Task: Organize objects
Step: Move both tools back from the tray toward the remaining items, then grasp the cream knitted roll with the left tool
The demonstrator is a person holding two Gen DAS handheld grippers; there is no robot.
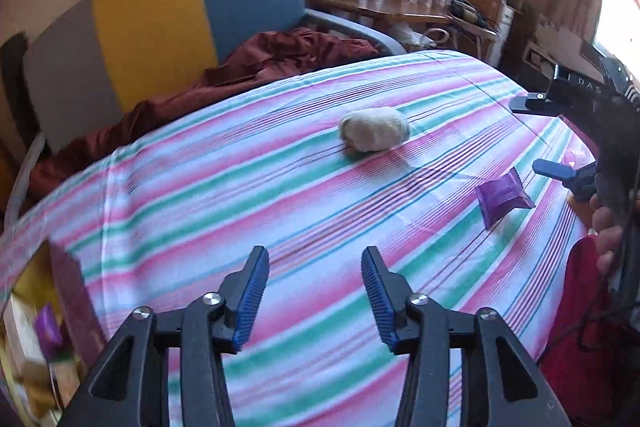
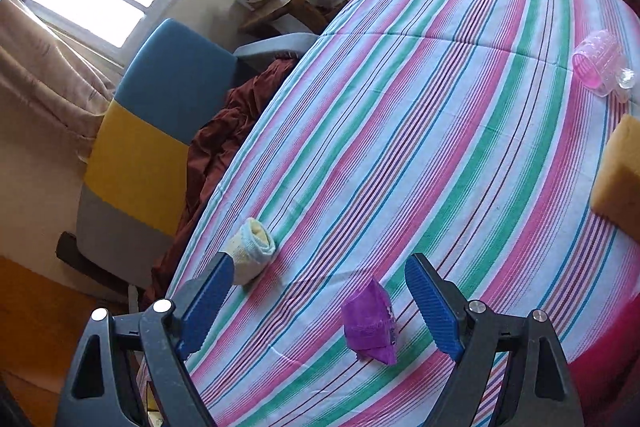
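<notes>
Your left tongs (image 1: 315,291) apart, empty; rolled sock (image 1: 374,135) ahead on striped bed (image 1: 240,187). Your right tongs (image 2: 320,303) spread wide, purple packet (image 2: 370,323) lying between fingers, untouched.

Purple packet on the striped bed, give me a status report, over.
Right tool open, astride purple packet, not gripping. Left tool open, empty. Rolled sock lies apart on striped sheet. Nothing in the way.

You see a matt woven striped cloth (image 2: 400,115), a soft knitted sock roll (image 1: 374,135), a shiny crinkled purple packet (image 2: 370,323), a porous sponge (image 2: 620,175), and ribbed blue pads (image 1: 250,301).
</notes>
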